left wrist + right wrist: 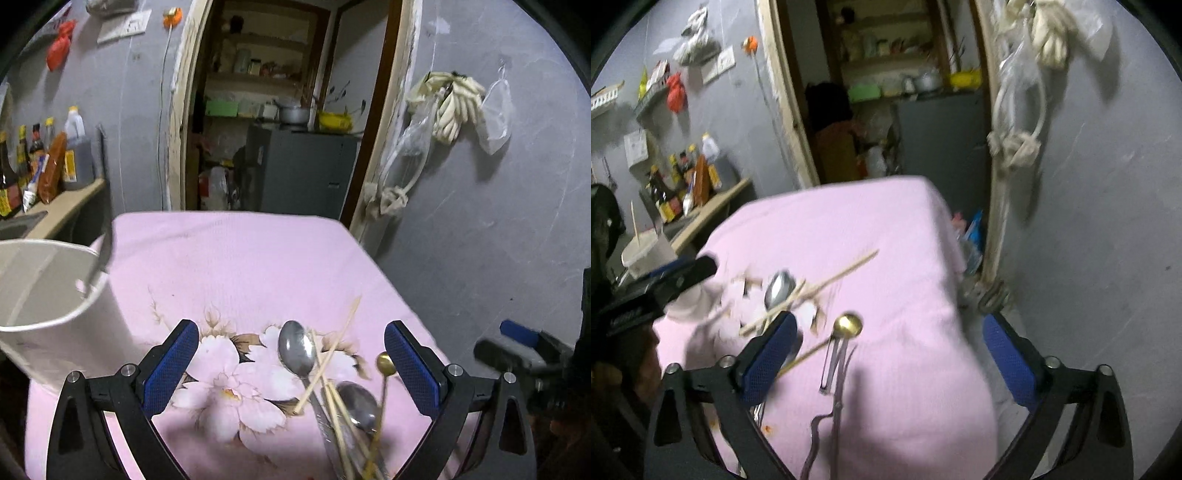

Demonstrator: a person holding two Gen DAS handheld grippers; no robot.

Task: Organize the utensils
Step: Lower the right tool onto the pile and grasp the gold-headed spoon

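A loose heap of utensils lies on the pink flowered cloth (236, 258): a steel spoon (296, 350), a second steel spoon (357, 406), a small gold spoon (386, 363) and several wooden chopsticks (332, 350). My left gripper (291, 360) hangs open just above the heap, nothing between its blue pads. A white holder cup (55, 295) stands at the left with a dark handle leaning in it. In the right wrist view my right gripper (890, 350) is open over the gold spoon (847, 325), the steel spoon (779, 288), the chopsticks (827, 280) and thin metal tools (831, 369).
The cloth-covered table (905, 240) ends close to a grey wall (498, 221) and a door frame on the right. A counter (62, 206) with sauce bottles runs along the left. Through the doorway stand shelves and a grey cabinet (306, 170). The white cup (642, 254) appears at far left.
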